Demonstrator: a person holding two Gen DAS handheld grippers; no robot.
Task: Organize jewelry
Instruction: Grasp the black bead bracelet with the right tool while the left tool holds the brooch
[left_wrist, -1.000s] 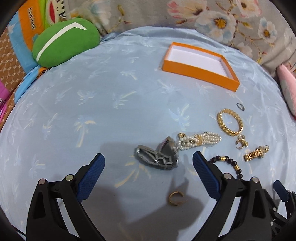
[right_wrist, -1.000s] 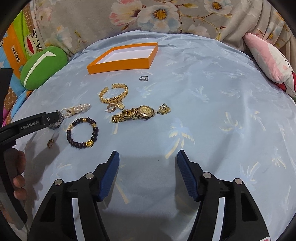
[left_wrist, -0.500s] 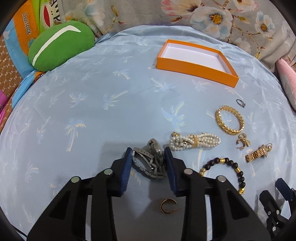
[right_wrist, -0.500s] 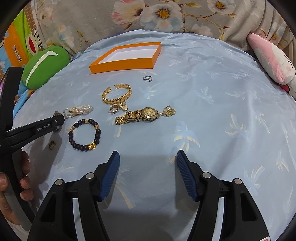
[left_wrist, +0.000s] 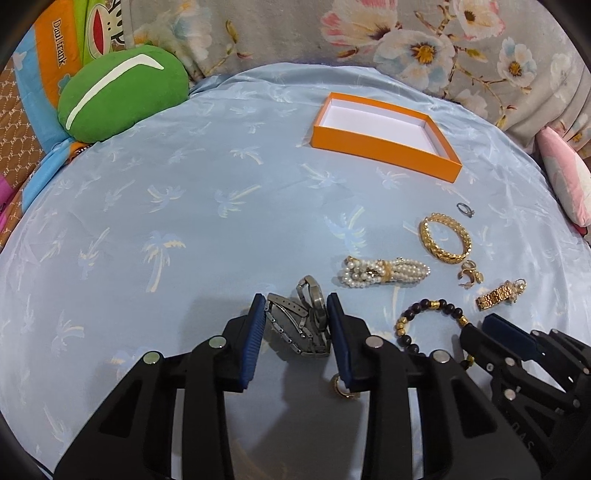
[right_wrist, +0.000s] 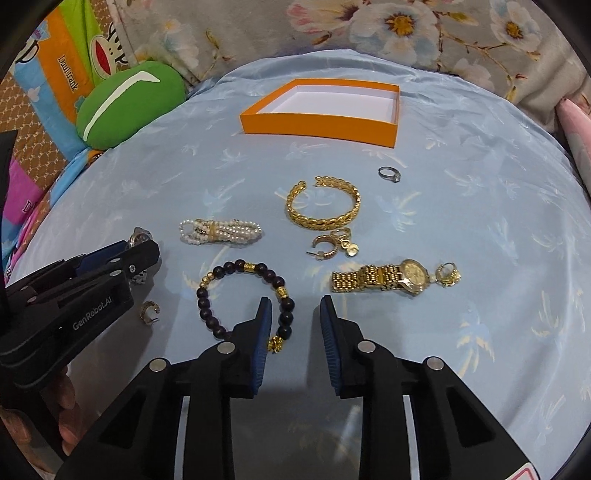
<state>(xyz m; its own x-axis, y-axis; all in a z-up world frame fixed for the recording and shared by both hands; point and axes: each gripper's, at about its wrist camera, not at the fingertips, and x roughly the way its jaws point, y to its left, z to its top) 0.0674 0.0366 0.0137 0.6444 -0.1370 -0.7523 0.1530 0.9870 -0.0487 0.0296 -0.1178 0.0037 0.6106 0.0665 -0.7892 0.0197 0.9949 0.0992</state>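
Note:
My left gripper (left_wrist: 295, 308) is shut on the silver watch (left_wrist: 299, 321), which sits just above the blue sheet; it also shows in the right wrist view (right_wrist: 138, 254). My right gripper (right_wrist: 295, 308) is half closed and empty, its left finger next to the black bead bracelet (right_wrist: 221, 273). Laid out beyond are a pearl bracelet (right_wrist: 221, 232), a gold bangle (right_wrist: 323, 218), a gold watch (right_wrist: 384, 278), gold earrings (right_wrist: 332, 245), a silver ring (right_wrist: 389, 173) and a gold hoop (right_wrist: 149, 312). The orange box (right_wrist: 321, 125) stands empty at the back.
A green cushion (left_wrist: 118, 92) lies at the back left. A pink pillow (left_wrist: 565, 177) lies at the right edge. Floral bedding (left_wrist: 406, 37) rises behind the box. The blue sheet (left_wrist: 147, 221) is bare on the left.
My left gripper closed on the silver watch and lifted it slightly. My right gripper moved forward and left toward the black bead bracelet and narrowed its jaws.

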